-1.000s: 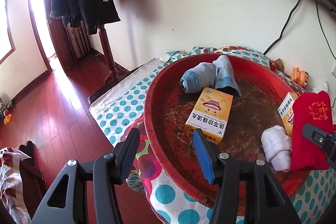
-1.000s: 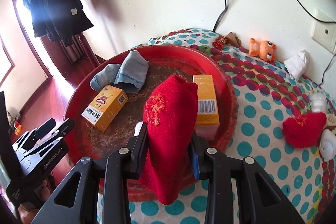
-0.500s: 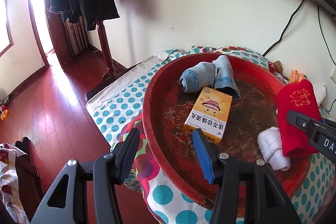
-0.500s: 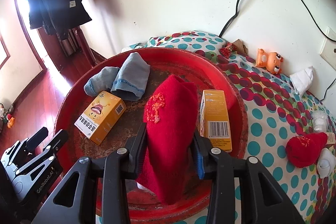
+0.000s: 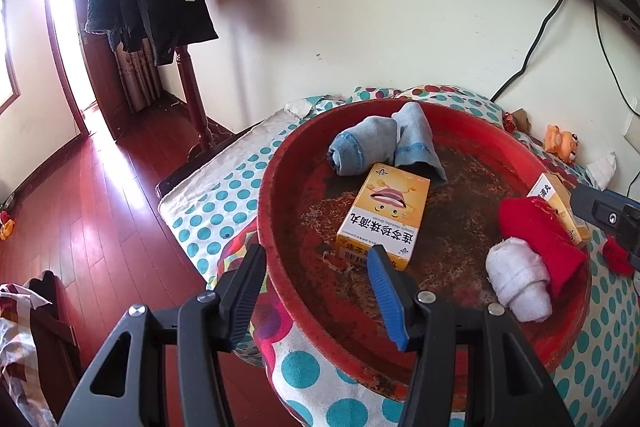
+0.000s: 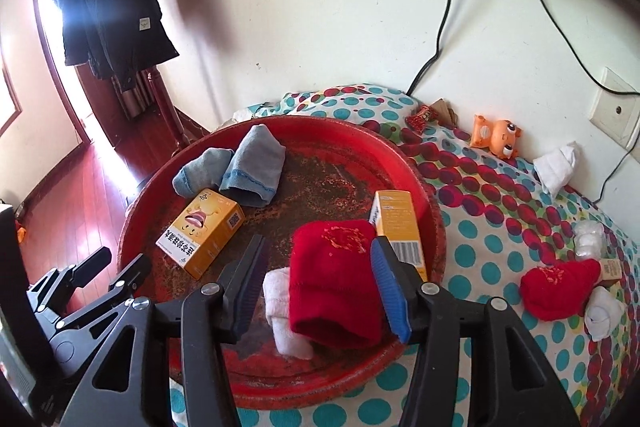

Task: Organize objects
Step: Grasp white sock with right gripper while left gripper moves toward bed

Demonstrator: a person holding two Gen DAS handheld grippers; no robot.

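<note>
Red sock lies in the red tray, at its near right part, draped partly over a white sock roll and touching the right-hand yellow box. My right gripper stands w/ fingers wide, one on each side of the sock; whether the blue pad touches the fabric I cannot tell. My left gripper hangs over the tray's near left rim, fingers wide, holding nothing. Risks, as I judge them: (1) if I pull the right gripper back low, a pad could snag the knit and drag the sock out over the rim; cause = soft fabric close to the fingers. (2) The sock rests on the white roll, so any nudge may roll both toward the tray edge. (3) The left fingers straddle the rim; a drop there could tip the tray off the dotted cloth. (4) Both grippers work close together, so collision is poss. Count, right wrist view: red socks 2, i.e. 1 in tray and 1 on the cloth; yellow boxes 2, the second at; blue-grey socks 2; white rolls in tray 1, plus approx. 3 white bundles on the cloth, not clear enough to class; orange toy 1.
</note>
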